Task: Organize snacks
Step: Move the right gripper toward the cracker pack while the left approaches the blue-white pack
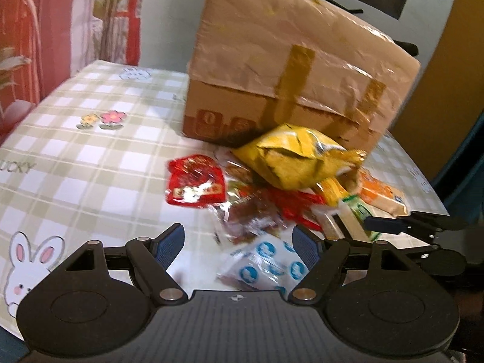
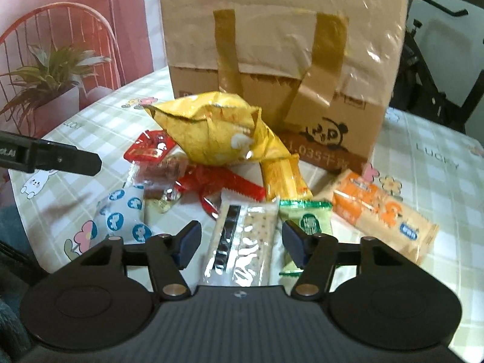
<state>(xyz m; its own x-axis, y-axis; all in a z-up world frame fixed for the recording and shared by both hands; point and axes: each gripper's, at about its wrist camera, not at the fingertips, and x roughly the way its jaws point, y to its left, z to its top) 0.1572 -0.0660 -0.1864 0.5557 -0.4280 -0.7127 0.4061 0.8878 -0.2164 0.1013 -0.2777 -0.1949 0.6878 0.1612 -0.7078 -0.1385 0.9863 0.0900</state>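
Snack pile (image 1: 272, 193) before taped box (image 1: 290, 69)

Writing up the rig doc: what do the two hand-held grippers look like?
Both look alike. The left hand-held gripper and right hand-held gripper each have a black ribbed body, two round black side discs, black linkage arms with silver pivot pins, and blue textured pads on the fingers. A small round crosshair mark sits at the body's centre. No cables or sleeves show.

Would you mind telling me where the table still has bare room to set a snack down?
The tablecloth lies bare left of the red packet and the cardboard box, out to the flower print. A second bare patch lies right of the box, beyond the orange cracker pack. It is crowded in front of the box, where packets overlap around the yellow bag.
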